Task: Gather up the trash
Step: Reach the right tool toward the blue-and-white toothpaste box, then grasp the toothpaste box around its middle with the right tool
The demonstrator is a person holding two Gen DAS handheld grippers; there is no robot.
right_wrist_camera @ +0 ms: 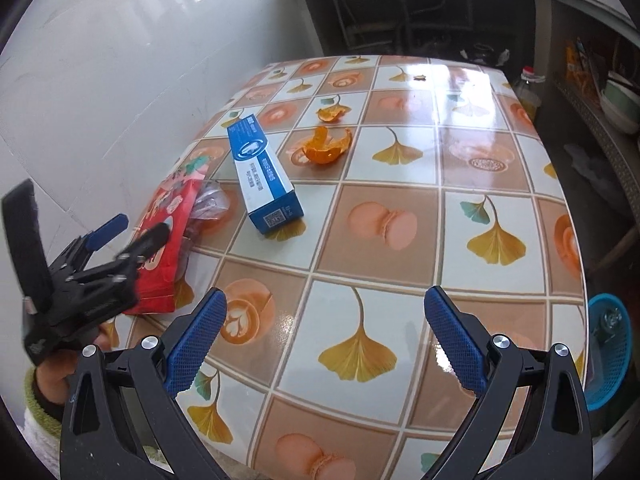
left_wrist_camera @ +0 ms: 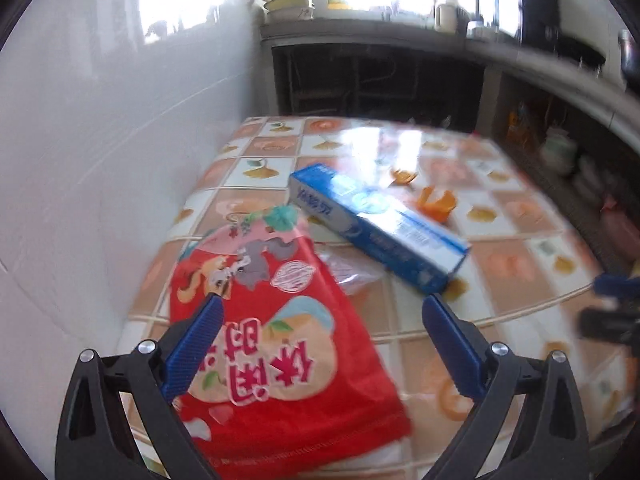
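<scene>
Left gripper (left_wrist_camera: 320,308), jaws spread wide and empty, hovers over a red snack bag (left_wrist_camera: 276,344) lying at the wall-side edge of the tiled table (right_wrist_camera: 400,216). A blue box (left_wrist_camera: 376,226) lies just beyond it, orange peels (right_wrist_camera: 326,146) farther on. Right gripper (right_wrist_camera: 325,304), likewise spread and empty, hangs above bare tabletop.

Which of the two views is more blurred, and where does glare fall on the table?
Left wrist view: motion blur smears the blue box, the orange peel and the shelves; window glare whitens the far part of the table. Right wrist view: much sharper, only the left gripper is blurred; glare lies at the far right.
</scene>
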